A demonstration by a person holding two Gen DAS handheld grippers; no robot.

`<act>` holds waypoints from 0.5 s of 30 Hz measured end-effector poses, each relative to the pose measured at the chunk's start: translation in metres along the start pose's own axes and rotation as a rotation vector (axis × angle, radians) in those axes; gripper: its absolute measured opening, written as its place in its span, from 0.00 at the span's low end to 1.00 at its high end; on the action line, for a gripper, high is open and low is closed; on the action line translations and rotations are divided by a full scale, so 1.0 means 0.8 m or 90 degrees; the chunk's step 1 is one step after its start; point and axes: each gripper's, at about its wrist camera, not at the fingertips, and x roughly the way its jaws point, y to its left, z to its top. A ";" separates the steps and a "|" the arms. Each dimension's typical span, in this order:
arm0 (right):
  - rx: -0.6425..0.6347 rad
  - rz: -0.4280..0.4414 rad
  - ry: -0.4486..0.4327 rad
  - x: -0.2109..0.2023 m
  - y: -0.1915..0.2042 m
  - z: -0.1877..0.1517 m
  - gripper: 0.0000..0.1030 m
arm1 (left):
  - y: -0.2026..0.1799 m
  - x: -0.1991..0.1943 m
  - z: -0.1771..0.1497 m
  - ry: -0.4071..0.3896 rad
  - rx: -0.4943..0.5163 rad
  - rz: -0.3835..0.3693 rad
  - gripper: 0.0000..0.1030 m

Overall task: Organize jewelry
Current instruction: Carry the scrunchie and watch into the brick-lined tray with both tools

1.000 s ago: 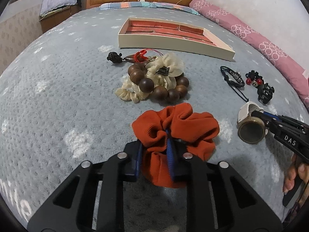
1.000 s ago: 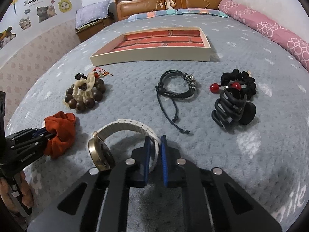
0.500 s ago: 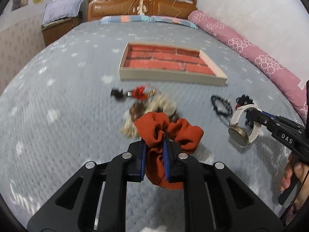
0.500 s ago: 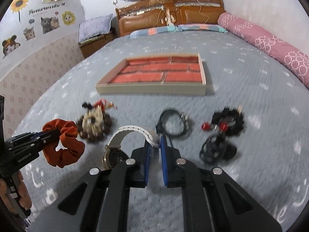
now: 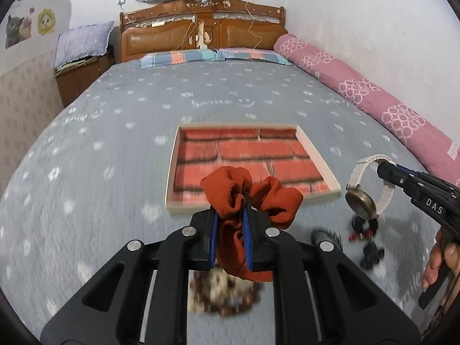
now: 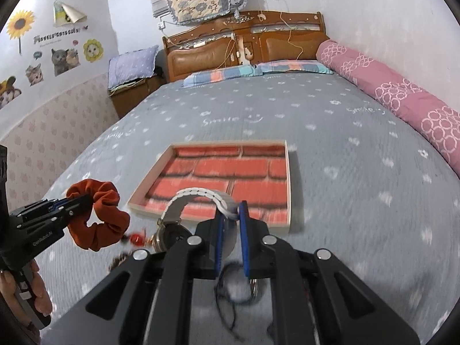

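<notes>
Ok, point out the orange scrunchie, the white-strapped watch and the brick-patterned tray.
orange fabric scrunchie (image 5: 230, 189), left wrist view, upper folds.
white-strapped brass watch (image 5: 360, 202), left wrist view, dial.
brick-patterned tray (image 6: 218, 169), right wrist view, bare floor.

Both fisheye cameras are riding just behind their own claws, held above the bed (image 5: 120, 143) and looking down its length toward the headboard (image 6: 244, 46). The left wrist view is sitting to the left, catching the right claw (image 5: 386, 171) at its right edge; the right wrist view is catching the left claw (image 6: 83, 201) at its left edge. Both are sharing the tray (image 5: 316, 155) ahead.
</notes>
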 end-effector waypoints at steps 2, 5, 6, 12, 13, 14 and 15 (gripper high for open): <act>0.005 -0.003 0.002 0.017 -0.004 0.017 0.11 | 0.001 0.017 0.022 -0.002 0.000 0.006 0.13; 0.013 -0.008 0.009 0.047 -0.011 0.037 0.11 | 0.006 0.047 0.049 -0.003 -0.004 0.015 0.13; 0.018 -0.009 0.012 0.062 -0.016 0.046 0.11 | 0.009 0.062 0.061 0.001 -0.006 0.018 0.13; 0.047 -0.012 0.028 0.142 -0.036 0.076 0.11 | 0.029 0.134 0.107 0.006 -0.016 0.035 0.13; 0.051 -0.012 0.030 0.152 -0.038 0.078 0.11 | 0.031 0.145 0.112 0.007 -0.018 0.036 0.13; 0.055 -0.012 0.031 0.163 -0.041 0.081 0.11 | 0.034 0.160 0.118 0.009 -0.019 0.038 0.13; 0.056 -0.013 0.033 0.180 -0.044 0.086 0.11 | 0.034 0.174 0.123 0.010 -0.015 0.042 0.13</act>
